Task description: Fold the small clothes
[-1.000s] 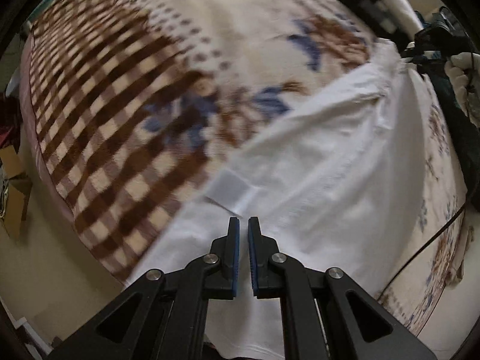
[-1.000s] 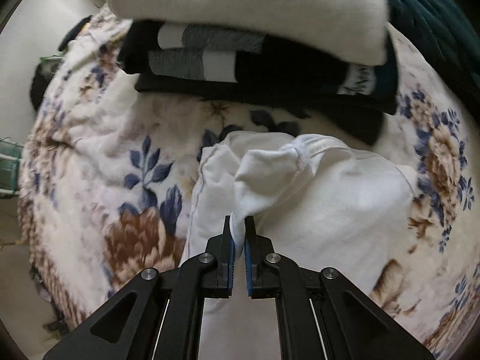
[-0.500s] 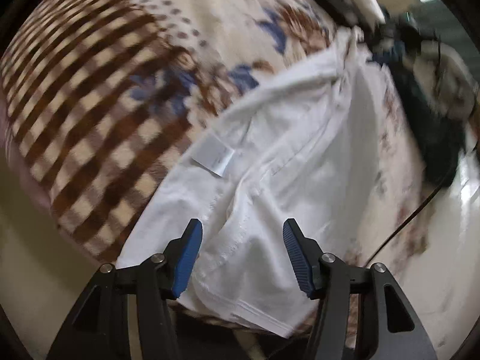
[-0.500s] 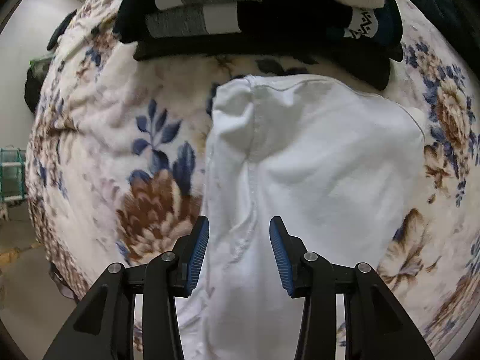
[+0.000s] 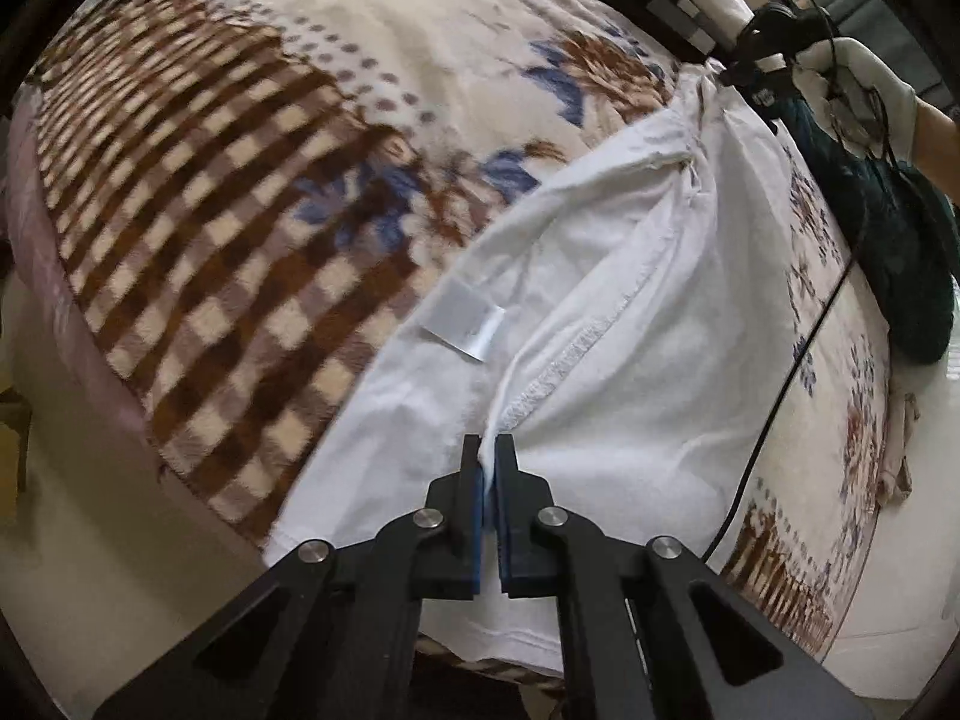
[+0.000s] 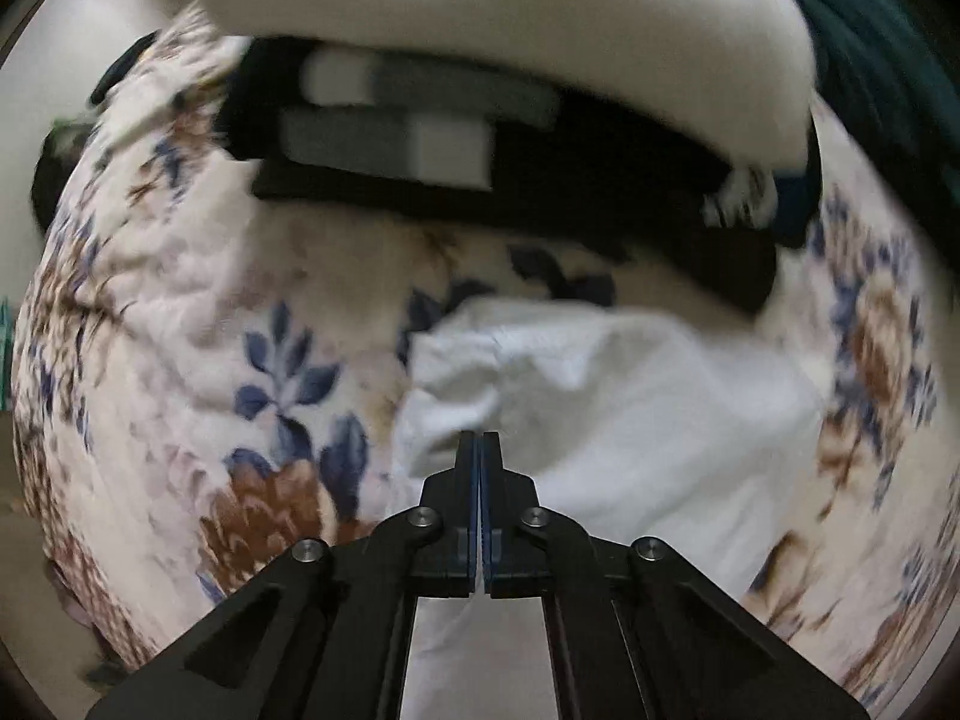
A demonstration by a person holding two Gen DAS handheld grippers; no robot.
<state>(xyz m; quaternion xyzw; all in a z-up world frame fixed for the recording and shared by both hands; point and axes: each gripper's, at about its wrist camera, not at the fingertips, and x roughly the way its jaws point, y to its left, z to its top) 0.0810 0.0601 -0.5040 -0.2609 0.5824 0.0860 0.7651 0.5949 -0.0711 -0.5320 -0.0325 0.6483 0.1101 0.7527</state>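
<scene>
Lengthwise, the white garment (image 5: 630,324) is stretched from the left gripper (image 5: 491,450), clamped on its near seam, to the right gripper (image 6: 479,447), likewise clamped on cloth at the far end.

The garment (image 5: 648,324) is plain white. The blanket (image 5: 252,180) is cream, with brown checks and blue-and-brown flowers. The glove (image 5: 864,84) is white; the claw (image 5: 493,450) black with blue pads.

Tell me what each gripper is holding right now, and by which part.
Both hold the white cotton garment. The left gripper pinches a raised fold beside the stitched hem; the right gripper is shut on its edge, though blur hides exactly where.
</scene>
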